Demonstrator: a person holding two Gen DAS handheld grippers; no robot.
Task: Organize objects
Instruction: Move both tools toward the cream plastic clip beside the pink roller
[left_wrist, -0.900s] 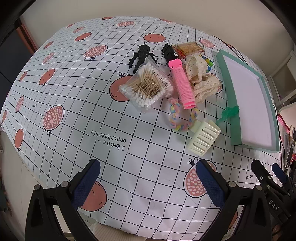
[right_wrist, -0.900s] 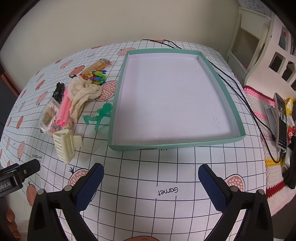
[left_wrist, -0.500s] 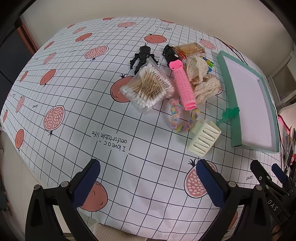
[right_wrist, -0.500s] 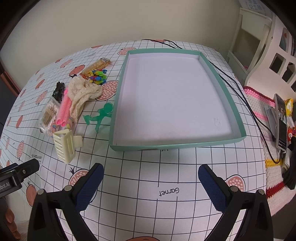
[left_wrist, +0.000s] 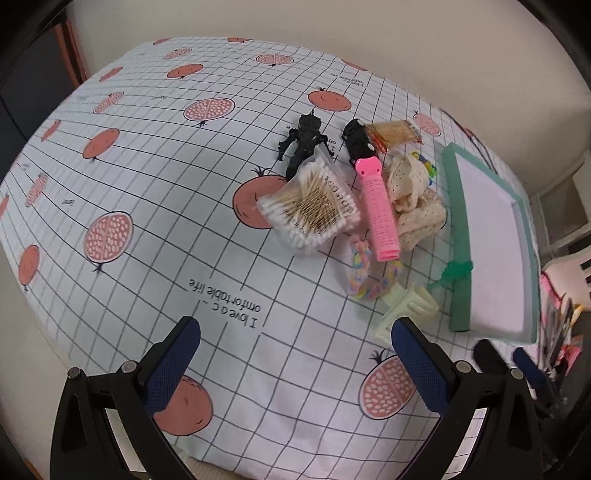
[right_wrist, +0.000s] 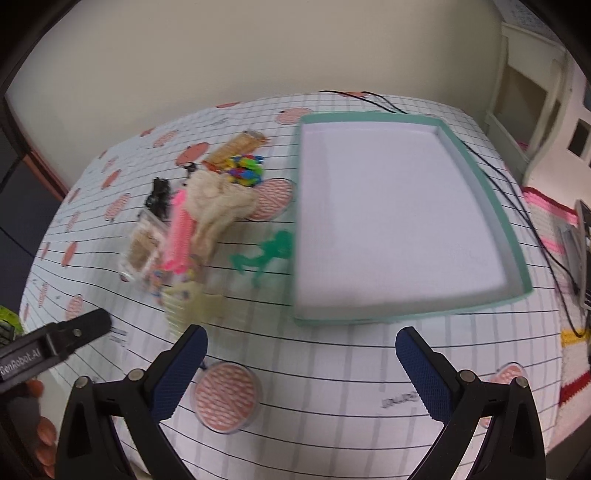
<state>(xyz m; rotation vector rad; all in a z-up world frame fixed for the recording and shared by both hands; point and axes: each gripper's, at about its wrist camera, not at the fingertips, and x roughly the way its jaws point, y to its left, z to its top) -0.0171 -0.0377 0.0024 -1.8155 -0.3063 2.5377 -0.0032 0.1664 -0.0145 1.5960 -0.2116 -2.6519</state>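
hovering over the counter's (left_wrist: 155, 236) bare near edge, the left gripper (left_wrist: 295, 363) and right gripper (right_wrist: 301, 369) both have their fingers spread wide, holding and touching nothing. beyond them, mid-counter, the cream clip (left_wrist: 408, 308), pastel braided ring (left_wrist: 364, 273), cotton swab box (left_wrist: 310, 210), pink roller (left_wrist: 378, 210), lace cloth (left_wrist: 413, 201) and black figure (left_wrist: 303, 142) huddle together. just beside the pile, the empty teal tray (right_wrist: 515, 236) lies toward the counter's right edge, with a green figure (right_wrist: 267, 251) at its wall.

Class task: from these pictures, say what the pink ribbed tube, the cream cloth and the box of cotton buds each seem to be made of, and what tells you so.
Pink ribbed tube: probably plastic; even bright colour, regular moulded ridges.
Cream cloth: looks like soft perforated or lace fabric; it lies crumpled, dotted with small holes.
Box of cotton buds: clear glossy plastic, contents visible through it; buds seem wooden-stemmed with white cotton tips.
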